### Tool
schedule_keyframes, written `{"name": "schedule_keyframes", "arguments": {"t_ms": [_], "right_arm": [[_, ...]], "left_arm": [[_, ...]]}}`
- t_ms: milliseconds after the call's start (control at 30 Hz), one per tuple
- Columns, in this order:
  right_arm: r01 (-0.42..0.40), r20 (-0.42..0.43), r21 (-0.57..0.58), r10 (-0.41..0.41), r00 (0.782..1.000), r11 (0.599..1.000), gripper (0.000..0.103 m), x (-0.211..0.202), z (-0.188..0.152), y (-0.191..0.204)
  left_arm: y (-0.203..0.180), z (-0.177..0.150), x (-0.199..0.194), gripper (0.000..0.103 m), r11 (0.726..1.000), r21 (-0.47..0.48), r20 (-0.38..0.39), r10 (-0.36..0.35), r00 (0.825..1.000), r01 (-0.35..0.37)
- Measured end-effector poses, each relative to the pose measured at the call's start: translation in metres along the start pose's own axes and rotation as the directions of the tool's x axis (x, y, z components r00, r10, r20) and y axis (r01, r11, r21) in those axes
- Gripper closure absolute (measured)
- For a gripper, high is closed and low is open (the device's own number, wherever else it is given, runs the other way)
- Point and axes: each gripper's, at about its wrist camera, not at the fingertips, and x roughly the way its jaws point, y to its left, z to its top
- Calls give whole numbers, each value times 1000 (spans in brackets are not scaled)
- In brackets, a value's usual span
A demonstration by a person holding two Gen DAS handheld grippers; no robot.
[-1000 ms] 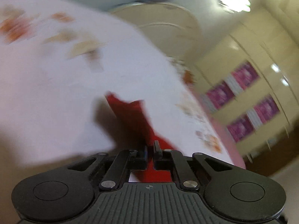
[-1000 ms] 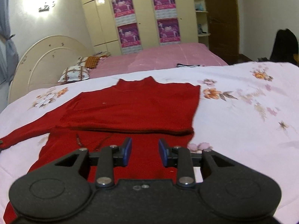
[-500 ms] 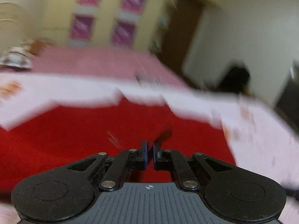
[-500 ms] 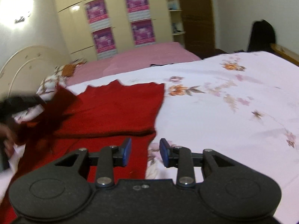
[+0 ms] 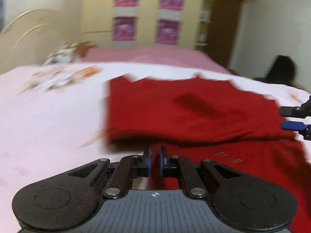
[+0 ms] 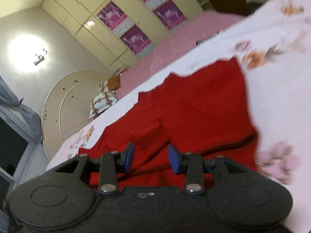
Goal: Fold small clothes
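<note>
A red sweater (image 5: 194, 114) lies on the bed, its upper part folded over the lower part and a sleeve laid across it. It also shows in the right wrist view (image 6: 194, 112). My left gripper (image 5: 155, 161) sits low at the sweater's near left edge, its jaws a narrow gap apart with nothing between them. My right gripper (image 6: 151, 158) hovers open and empty over the sweater's near part, tilted. Its fingertips (image 5: 291, 125) show at the right edge of the left wrist view.
The bed has a white floral sheet (image 5: 48, 116) around the sweater. A pink bed (image 5: 151, 56), a cream headboard (image 6: 66, 104), pillows (image 6: 105, 101) and a wardrobe with purple posters (image 5: 145, 11) stand behind. A dark bag (image 5: 279, 68) is at far right.
My left gripper carried the red sleeve across over the sweater and let it go; its jaws have parted a little. My right gripper has tilted and moved back over the sweater.
</note>
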Motion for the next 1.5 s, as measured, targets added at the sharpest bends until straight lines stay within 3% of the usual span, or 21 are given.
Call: {"name": "schedule_keyframes", "arguments": {"t_ms": [167, 200, 233, 300, 467, 600, 733, 933, 1033, 1100, 1167, 1267, 1400, 1467, 1500], "right_arm": [[-16, -72, 124, 25, 997, 992, 70, 46, 8, -15], [-18, -77, 120, 27, 997, 993, 77, 51, 8, -14], [-21, -86, 111, 31, 996, 994, 90, 56, 8, -12], [-11, -110, 74, 19, 994, 997, 96, 64, 9, -5], [-4, -53, -42, 1, 999, 999, 99, 55, 10, 15], [-5, 42, -147, 11, 999, 989, 99, 23, 21, 34], [-13, 46, -220, 24, 999, 975, 99, 11, 33, 47], [3, 97, -236, 20, 995, 972, 99, 1, 41, 50], [69, 132, -247, -37, 991, 966, 99, -5, 41, 37], [114, 163, -206, -81, 983, 972, 99, -17, 38, 16], [151, 130, -147, -132, 983, 978, 99, -18, 33, -8], [146, 72, -76, -141, 987, 986, 98, -14, 21, -32], [166, 66, -10, -165, 984, 986, 81, -5, 16, -40], [140, 43, 29, -141, 989, 990, 88, 2, 19, -45], [123, 29, 45, -124, 992, 991, 98, 4, 19, -49]], "left_arm": [[23, -4, 4, 95, 998, -62, -16, -25, 1000, 24], [21, -1, 7, 84, 997, -65, -19, -32, 999, 30], [22, 1, 11, 58, 997, -62, -19, -39, 999, 38], [15, 4, 18, 35, 999, -47, -7, -13, 1000, 12], [16, 8, 38, 36, 997, -80, -19, 3, 1000, -5], [21, 12, 31, 36, 989, -138, 21, -51, 998, 53], [21, 15, 30, 36, 978, -189, 57, -77, 995, 87], [15, 15, 45, 36, 986, -153, 1, -65, 998, 65], [11, 13, 46, 36, 994, -100, -16, -35, 999, 34], [6, 10, 46, 36, 999, -48, -20, -23, 1000, 22], [4, 11, 46, 36, 999, -30, -16, -18, 1000, 17], [1, 17, 47, 36, 1000, -10, -3, -18, 1000, 18], [7, 20, 51, 36, 1000, -17, 3, 4, 1000, -4], [11, 18, 54, 36, 1000, -28, -10, -2, 1000, 1], [12, 17, 55, 36, 1000, -27, -15, -8, 1000, 7]]}}
